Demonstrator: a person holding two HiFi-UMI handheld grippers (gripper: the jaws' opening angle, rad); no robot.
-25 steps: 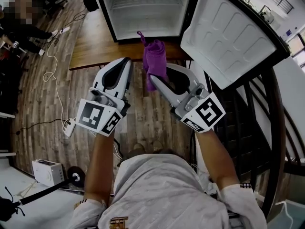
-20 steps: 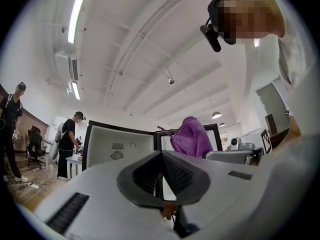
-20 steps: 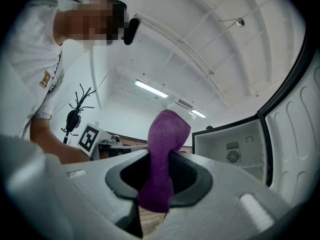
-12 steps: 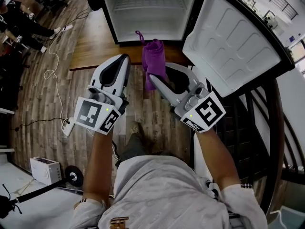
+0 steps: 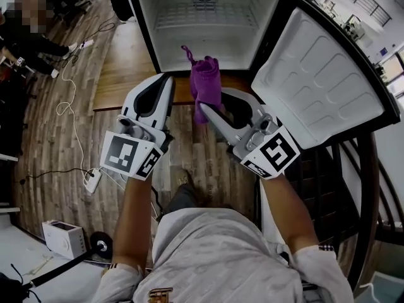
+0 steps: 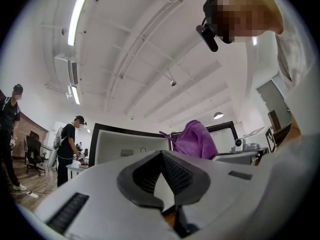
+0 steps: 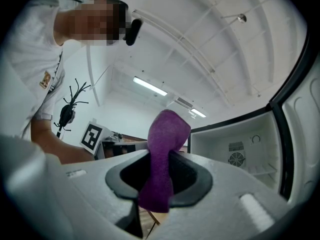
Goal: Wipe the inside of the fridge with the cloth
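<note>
One purple cloth (image 5: 206, 74) in right gripper (image 5: 211, 100) jaws, left gripper (image 5: 166, 79) jaws together (empty), fridge (image 5: 149, 19) open.

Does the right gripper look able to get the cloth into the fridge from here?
Probably yes: the door stands wide open, and nothing shows between the fridge and the cloth pinched in the right gripper.

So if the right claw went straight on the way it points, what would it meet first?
Its purple cloth would likely reach the open fridge and its white interior first. Nothing shows in between, though depth is unclear.
</note>
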